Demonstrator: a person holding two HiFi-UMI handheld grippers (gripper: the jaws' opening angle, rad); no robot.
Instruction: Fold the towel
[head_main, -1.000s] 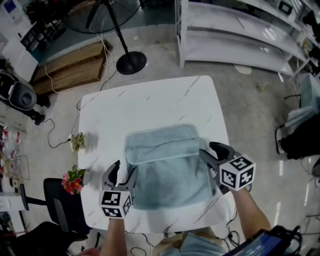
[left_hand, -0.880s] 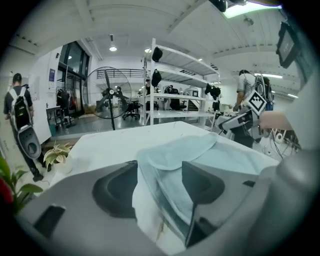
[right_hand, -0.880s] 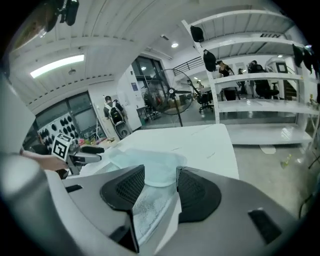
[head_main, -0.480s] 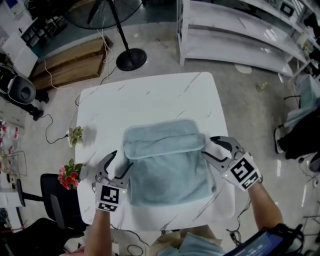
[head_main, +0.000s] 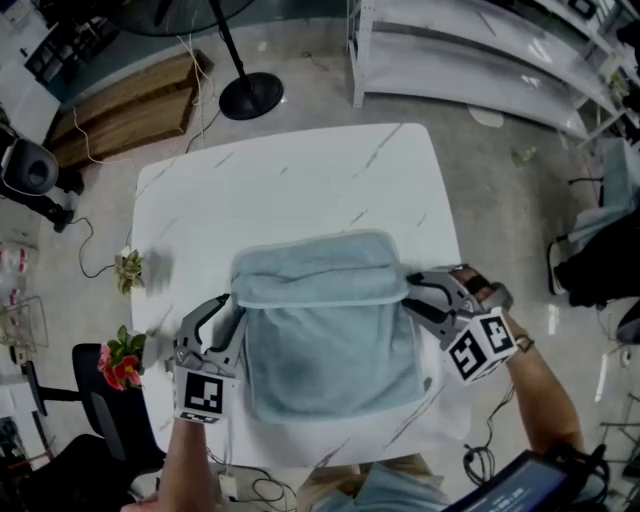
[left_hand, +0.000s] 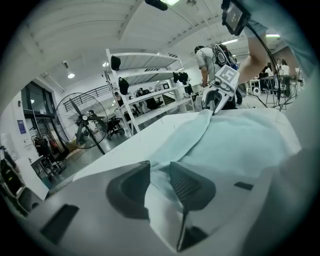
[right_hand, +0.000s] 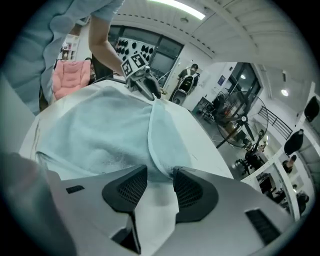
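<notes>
**Both grippers at the ends of the fold**

The towel (head_main: 330, 335) lies flat in the middle of the white desk (head_main: 290, 180). Its far part is already turned over, so a flap (head_main: 320, 272) lies across the upper part of the towel.

The left hand-held gripper (head_main: 222, 309) is at the left side of the towel, just where the flap ends. Its jaws have just been closing. In the left gripper view they are pinched on the towel's edge, and the cloth fills the gap between them.

The right hand-held gripper (head_main: 410, 297) is at the right side, at the other end of the flap. Its jaws have just been closing too. In the right gripper view the edge sits between them, but they look a little apart and not yet tight on it.

I think each gripper takes one end of the same fold so that the towel can be lifted evenly and laid over again without going crooked.

There is no box, bin or basket on the desk. At the left edge are some flowers (head_main: 120, 362) and a small plant (head_main: 128, 268). What holds them is too small to tell.
</notes>
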